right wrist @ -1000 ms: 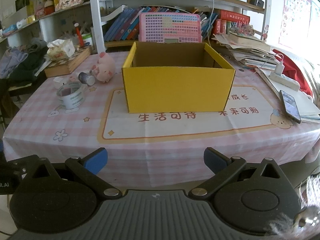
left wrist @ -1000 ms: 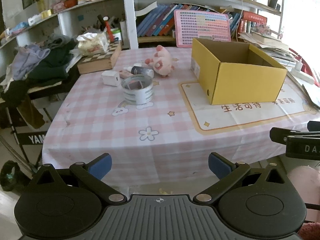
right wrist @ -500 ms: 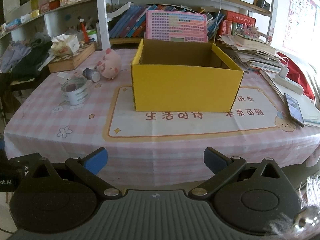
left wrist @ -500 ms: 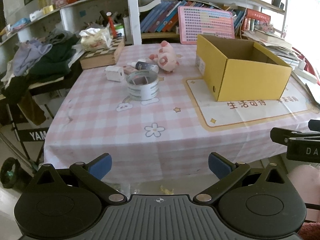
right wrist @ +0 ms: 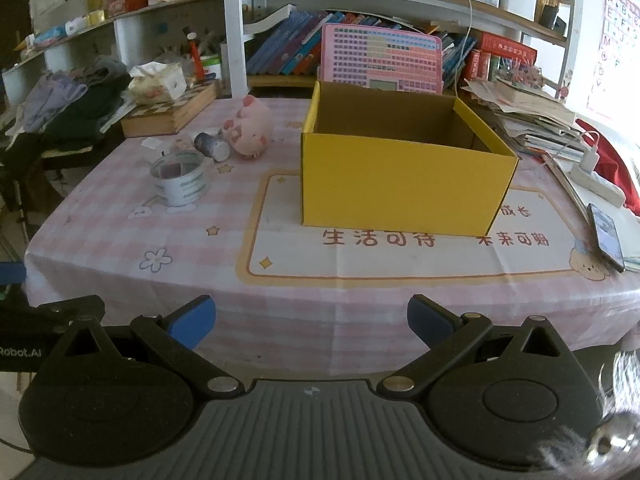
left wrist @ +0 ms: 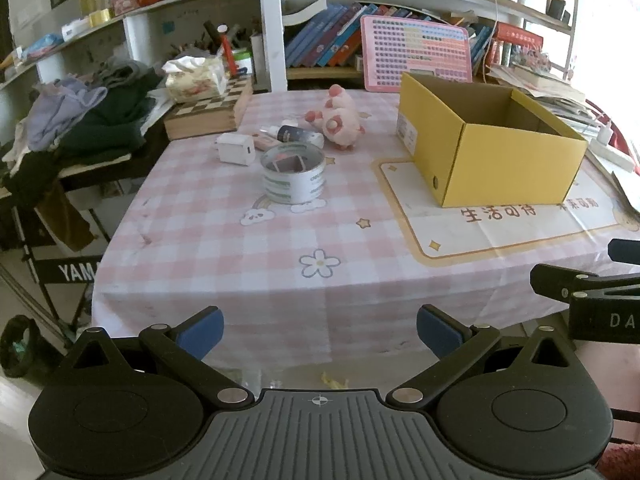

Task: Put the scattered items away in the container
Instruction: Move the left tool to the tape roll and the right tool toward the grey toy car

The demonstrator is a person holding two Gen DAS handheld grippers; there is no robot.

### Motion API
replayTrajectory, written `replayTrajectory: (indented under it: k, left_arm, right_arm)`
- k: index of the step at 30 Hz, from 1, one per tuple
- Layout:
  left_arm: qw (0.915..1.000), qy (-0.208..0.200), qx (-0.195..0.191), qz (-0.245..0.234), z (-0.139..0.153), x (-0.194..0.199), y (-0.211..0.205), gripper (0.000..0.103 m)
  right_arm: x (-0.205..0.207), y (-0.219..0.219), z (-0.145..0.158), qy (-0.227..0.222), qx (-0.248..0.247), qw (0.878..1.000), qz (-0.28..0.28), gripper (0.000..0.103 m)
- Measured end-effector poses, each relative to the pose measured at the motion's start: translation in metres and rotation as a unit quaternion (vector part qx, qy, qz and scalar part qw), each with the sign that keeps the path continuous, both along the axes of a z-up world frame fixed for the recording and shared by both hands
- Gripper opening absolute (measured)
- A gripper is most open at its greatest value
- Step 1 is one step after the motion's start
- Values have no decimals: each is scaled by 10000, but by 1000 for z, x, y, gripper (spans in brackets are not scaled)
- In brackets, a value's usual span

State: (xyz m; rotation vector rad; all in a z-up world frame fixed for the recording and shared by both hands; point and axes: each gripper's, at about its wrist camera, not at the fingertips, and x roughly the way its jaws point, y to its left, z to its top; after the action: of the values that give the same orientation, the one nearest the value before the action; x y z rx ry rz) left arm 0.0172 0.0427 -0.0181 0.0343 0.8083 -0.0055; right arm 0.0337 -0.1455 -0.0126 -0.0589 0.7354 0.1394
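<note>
**Both grippers wide open in front of the table, nothing picked up**

So your yellow cardboard box (right wrist: 404, 184) sits open-topped on the cream mat with the orange border, and from the right wrist camera its inside looks bare brown. It's at about 12 o'clock from your right gripper (right wrist: 311, 322) and roughly 2 o'clock from your left gripper (left wrist: 320, 330).

The loose stuff is bunched at about 11 o'clock from the left gripper: one roll of tape (left wrist: 294, 178) lying flat with a small dark item inside its ring, one white charger cube (left wrist: 236, 149) just beside it, one pink plush pig (left wrist: 338, 122) on its side, and one small dark bottle (left wrist: 298, 134) lying down next to the pig. There's something pinkish between cube and bottle, can't tell what.

Both of your grippers hover level off the near edge of the pink checked tablecloth (left wrist: 248, 264), pointing forward, blue fingertips (left wrist: 202, 328) spread wide, gripping nothing.
</note>
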Motion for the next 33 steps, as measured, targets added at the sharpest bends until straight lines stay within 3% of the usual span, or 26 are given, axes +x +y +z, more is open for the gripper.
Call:
replayTrajectory:
  k: [11,17,26,33]
  left_arm:
    - [9998,-49,172,-80,1,2,-3,103]
    - [9998,16,165,110,-3,8,5,103]
    - [9995,16,-25,324,-8,30,24,103]
    - [9992,7,-95,391,-11,54,35,103]
  right_arm:
    - [11,6,-2,3,-7,9997,229,103]
    - [25,15,-6,12,118,9986,516,101]
    - [59,43,-6,-86,70,9939,1102,82]
    - [92,60,-2,-141,68,9897,1424,81]
